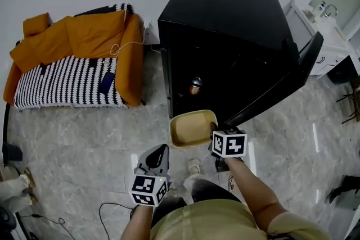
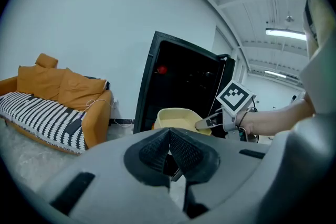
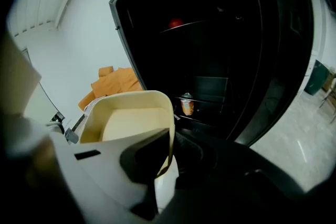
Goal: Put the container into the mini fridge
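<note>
A pale yellow container [image 1: 192, 128] hangs in the air just in front of the open black mini fridge [image 1: 225, 36]. My right gripper [image 1: 215, 133] is shut on the container's right rim [image 3: 169, 128], one pad inside the wall and one outside. The container [image 2: 178, 118] is empty and held level. The fridge door [image 1: 281, 84] stands swung open to the right. Inside the dark fridge [image 3: 220, 60] a small jar [image 3: 187, 103] sits on a lower shelf and a red thing [image 3: 175, 23] higher up. My left gripper [image 1: 158, 153] is lower left of the container, shut, holding nothing [image 2: 169, 150].
An orange sofa [image 1: 73, 59] with a black-and-white striped cover stands left of the fridge, a dark phone [image 1: 107, 81] and a white cable on it. A white cabinet [image 1: 329, 42] is at the far right. Cables lie on the marbled floor [image 1: 79, 177].
</note>
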The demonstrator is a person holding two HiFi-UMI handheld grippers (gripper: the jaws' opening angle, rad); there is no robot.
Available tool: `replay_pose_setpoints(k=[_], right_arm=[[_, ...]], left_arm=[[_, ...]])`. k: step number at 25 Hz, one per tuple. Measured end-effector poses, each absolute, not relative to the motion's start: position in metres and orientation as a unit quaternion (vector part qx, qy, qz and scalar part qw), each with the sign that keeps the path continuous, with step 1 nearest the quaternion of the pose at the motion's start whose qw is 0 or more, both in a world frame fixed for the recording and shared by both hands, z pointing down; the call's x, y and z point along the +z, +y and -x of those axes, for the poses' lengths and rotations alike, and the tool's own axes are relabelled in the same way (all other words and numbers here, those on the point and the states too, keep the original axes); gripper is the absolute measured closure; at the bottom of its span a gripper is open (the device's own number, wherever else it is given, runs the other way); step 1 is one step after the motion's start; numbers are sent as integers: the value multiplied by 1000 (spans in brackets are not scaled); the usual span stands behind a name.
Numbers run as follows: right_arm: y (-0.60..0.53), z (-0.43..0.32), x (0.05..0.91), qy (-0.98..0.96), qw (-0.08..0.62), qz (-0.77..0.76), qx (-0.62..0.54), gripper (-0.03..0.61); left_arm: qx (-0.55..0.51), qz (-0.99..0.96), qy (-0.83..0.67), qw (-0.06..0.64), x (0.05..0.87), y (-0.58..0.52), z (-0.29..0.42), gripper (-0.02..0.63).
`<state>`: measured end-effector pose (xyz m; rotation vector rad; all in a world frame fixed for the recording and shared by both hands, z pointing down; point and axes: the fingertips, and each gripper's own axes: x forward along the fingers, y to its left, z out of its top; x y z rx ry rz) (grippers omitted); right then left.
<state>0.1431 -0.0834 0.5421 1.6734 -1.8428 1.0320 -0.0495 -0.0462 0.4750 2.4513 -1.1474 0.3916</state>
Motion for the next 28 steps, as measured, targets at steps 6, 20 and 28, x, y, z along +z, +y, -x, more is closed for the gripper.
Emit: replay_pose_setpoints(k=[6,20,28], right_arm=[[-119,-168,567,-654,248,-610,371,549],[-229,-224,602,-606,254,-662,361,549],[-262,-260,628,-538,216,-708,404,549]], left_arm=[[148,-864,-429,218,497,-68,35,592],[129,-845,-475,207,512,-129,20,592],[128,-838,-485,216,520,-133,13,593]])
